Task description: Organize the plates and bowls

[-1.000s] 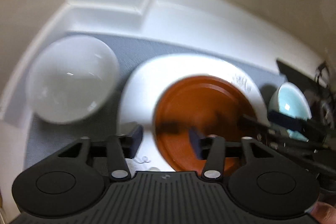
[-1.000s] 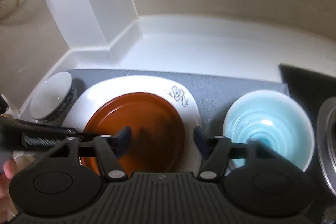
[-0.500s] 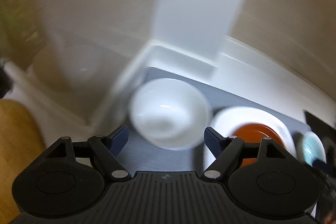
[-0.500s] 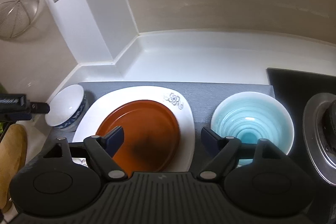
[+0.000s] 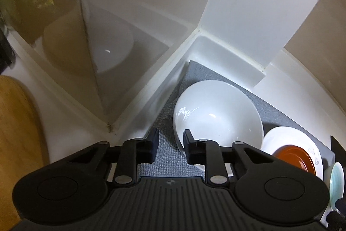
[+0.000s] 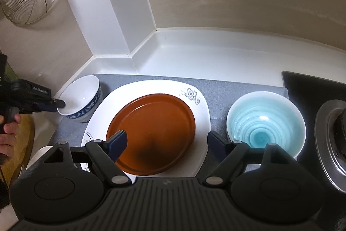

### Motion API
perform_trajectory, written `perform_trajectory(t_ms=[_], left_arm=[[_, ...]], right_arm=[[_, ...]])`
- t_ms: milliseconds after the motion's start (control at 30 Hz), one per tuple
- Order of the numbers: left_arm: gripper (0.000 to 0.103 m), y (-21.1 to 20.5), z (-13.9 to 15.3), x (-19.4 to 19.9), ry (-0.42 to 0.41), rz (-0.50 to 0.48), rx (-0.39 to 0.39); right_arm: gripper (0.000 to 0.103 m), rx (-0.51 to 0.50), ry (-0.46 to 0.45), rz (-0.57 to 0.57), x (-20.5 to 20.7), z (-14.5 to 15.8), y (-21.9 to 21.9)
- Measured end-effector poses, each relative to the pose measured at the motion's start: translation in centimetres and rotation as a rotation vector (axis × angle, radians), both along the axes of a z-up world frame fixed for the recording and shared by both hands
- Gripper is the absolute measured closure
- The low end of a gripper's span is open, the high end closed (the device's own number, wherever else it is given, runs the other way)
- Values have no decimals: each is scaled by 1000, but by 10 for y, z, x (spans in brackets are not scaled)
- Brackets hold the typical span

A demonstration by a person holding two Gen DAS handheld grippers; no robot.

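Left gripper [image 5: 169, 147] is straddling the near rim of the white bowl [image 5: 217, 115]: jaws narrowed, one finger outside the wall, one inside. Whether the pads are actually pinching the rim I cannot tell. In the right wrist view the same gripper [image 6: 56, 103] is reaching in from the left edge, tips at the bowl's [image 6: 81, 99] near-left rim.

The bowl is sitting at the left end of the grey mat [image 6: 218, 84] on the desk [image 6: 216, 57], tucked by the corner. It is tilting, mouth opening up and toward the left gripper. White inside, blue pattern around the outer wall. Being round, it has no long axis.

Just right of it, the white plate [image 6: 200, 122] is lying flat, touching or nearly touching the bowl. It is squarish with rounded corners, a grey flower motif at its far right corner. The brown plate [image 6: 155, 120] is stacked flat on it.

Farther right, apart from the plates, the light blue bowl [image 6: 266, 120] is standing upright, mouth up, ringed inside.

Right gripper [image 6: 166, 141] is hovering over the brown plate, jaws wide, gripping nothing.

Writing: small white lettering on the left gripper's side, too small to read.
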State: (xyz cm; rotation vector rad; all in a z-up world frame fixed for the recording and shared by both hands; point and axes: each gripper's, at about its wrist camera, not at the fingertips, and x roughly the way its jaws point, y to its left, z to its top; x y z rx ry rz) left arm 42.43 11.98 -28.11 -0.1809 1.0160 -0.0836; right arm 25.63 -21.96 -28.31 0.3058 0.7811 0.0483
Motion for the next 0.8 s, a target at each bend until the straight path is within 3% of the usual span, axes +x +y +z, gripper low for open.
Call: perform_trajectory(t_ms=[167, 233, 433, 667, 800], left_arm=[[80, -3, -12, 9, 28, 0, -12], [87, -5, -16, 13, 44, -5, -17], [90, -10, -23, 20, 73, -1, 10], [90, -6, -21, 15, 86, 6, -30], [90, 10, -9, 2, 61, 27, -103]], right_arm=[[18, 11, -14, 10, 8, 6, 6], [18, 16, -20, 28, 16, 9, 12], [18, 46, -32, 135, 65, 16, 47], [18, 1, -1, 307, 128, 10, 102], [23, -44, 13, 363, 148, 3, 122]])
